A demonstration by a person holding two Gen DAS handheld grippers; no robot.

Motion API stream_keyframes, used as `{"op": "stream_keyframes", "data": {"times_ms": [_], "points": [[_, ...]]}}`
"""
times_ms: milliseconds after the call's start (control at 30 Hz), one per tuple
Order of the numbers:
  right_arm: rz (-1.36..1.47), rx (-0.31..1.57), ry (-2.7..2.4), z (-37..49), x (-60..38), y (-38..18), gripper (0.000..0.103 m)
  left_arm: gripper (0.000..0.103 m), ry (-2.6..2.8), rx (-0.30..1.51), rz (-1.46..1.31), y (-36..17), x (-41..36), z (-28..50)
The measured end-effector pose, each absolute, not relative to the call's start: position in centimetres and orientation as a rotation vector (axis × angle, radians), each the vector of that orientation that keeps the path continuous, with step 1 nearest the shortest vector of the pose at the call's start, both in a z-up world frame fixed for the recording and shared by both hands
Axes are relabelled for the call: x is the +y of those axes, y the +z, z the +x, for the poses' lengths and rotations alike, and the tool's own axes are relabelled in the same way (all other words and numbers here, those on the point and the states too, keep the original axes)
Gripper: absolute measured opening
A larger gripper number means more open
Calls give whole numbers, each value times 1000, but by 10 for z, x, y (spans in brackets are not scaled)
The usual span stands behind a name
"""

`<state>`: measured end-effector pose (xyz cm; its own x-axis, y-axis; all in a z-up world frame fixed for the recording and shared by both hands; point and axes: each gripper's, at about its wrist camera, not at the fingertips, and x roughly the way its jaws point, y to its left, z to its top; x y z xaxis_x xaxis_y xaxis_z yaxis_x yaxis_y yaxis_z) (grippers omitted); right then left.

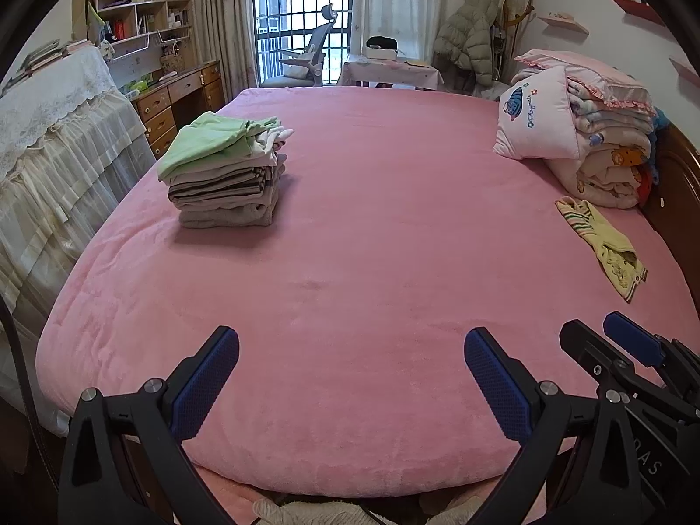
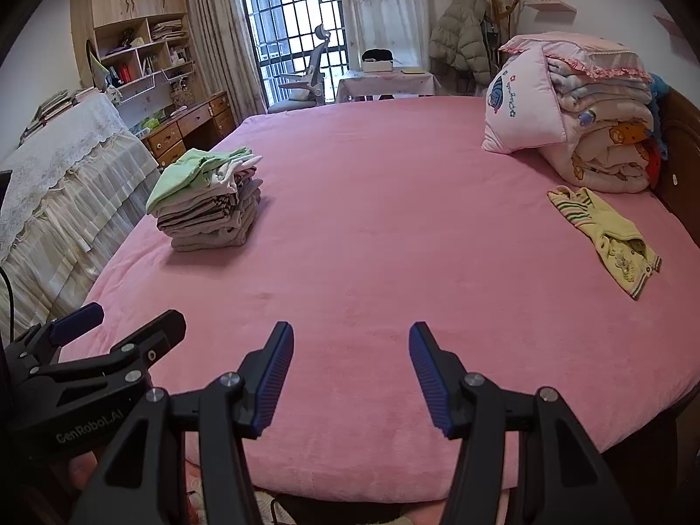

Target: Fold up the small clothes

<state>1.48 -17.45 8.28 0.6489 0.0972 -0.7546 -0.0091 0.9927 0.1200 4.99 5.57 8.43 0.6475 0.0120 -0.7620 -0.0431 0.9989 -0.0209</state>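
A small yellow garment [image 1: 601, 245] with striped cuffs lies unfolded and crumpled at the right side of the pink bed [image 1: 372, 262]; it also shows in the right wrist view [image 2: 606, 238]. A stack of folded small clothes [image 1: 223, 175] with a green piece on top sits at the left; it shows in the right wrist view too [image 2: 208, 201]. My left gripper [image 1: 352, 345] is open and empty over the bed's near edge. My right gripper [image 2: 351, 339] is open and empty beside it, and it appears at the right edge of the left wrist view [image 1: 599, 337].
A pile of folded quilts and a pink pillow [image 1: 582, 131] stands at the far right by the wooden headboard [image 1: 676, 192]. A lace-covered cabinet [image 1: 52, 140] and a desk with drawers [image 1: 179, 100] line the left side. A chair and small table stand by the window.
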Motion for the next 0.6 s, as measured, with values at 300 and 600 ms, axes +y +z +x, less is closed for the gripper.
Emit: {"op": "stream_keyframes", "data": {"times_ms": [300, 600], "points": [[114, 858, 56, 8, -176, 85, 55, 102, 23, 857, -36, 86, 55, 46], [117, 857, 48, 6, -178, 87, 55, 102, 5, 847, -29, 89, 54, 41]]}}
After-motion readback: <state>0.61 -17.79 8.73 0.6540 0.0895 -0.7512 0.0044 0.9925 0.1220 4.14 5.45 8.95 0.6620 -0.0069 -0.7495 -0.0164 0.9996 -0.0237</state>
